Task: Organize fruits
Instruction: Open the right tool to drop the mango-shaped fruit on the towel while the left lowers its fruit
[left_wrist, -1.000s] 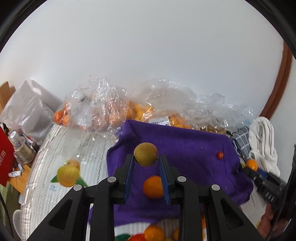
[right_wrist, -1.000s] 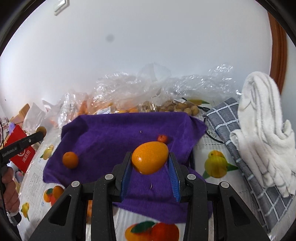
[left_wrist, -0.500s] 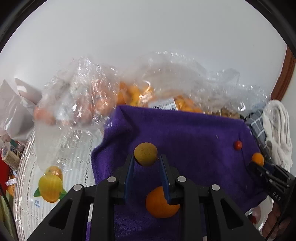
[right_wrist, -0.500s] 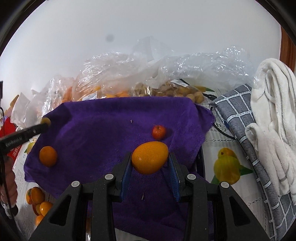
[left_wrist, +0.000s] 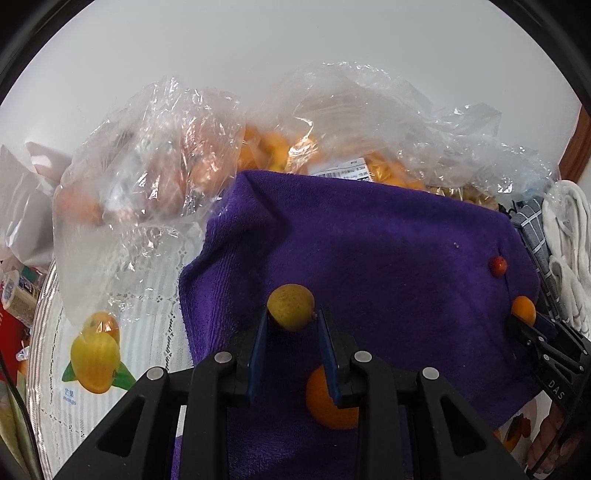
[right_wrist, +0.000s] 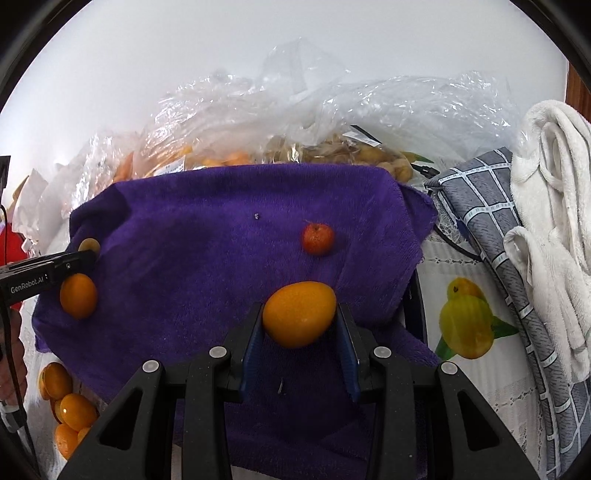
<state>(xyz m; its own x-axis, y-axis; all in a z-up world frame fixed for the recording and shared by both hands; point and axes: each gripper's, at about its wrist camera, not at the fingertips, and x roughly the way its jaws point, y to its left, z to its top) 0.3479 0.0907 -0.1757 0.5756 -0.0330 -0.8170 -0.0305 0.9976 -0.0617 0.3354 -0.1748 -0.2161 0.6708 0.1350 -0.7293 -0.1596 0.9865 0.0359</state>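
Observation:
A purple towel (left_wrist: 388, 251) (right_wrist: 207, 236) covers the middle of the table. My left gripper (left_wrist: 291, 322) is shut on a small yellow-brown fruit (left_wrist: 291, 307) low over the towel's left part. An orange (left_wrist: 328, 406) lies on the towel just under its right finger. My right gripper (right_wrist: 300, 321) is shut on an oval orange fruit (right_wrist: 300, 314) above the towel's right side. A small red fruit (right_wrist: 317, 238) (left_wrist: 497, 265) rests on the towel beyond it. In the right wrist view the left gripper (right_wrist: 83, 254) and the orange (right_wrist: 78, 296) show at the left edge.
Clear plastic bags of orange fruit (left_wrist: 155, 177) and of brown fruit (right_wrist: 354, 155) crowd the towel's far edge against a white wall. A grey checked cloth (right_wrist: 487, 206) and a white towel (right_wrist: 550, 221) lie at the right. Loose oranges (right_wrist: 70, 406) sit near the front left.
Both grippers have sunk toward the purple towel with their fruits still held. The towel and the fruit on it fill more of each view.

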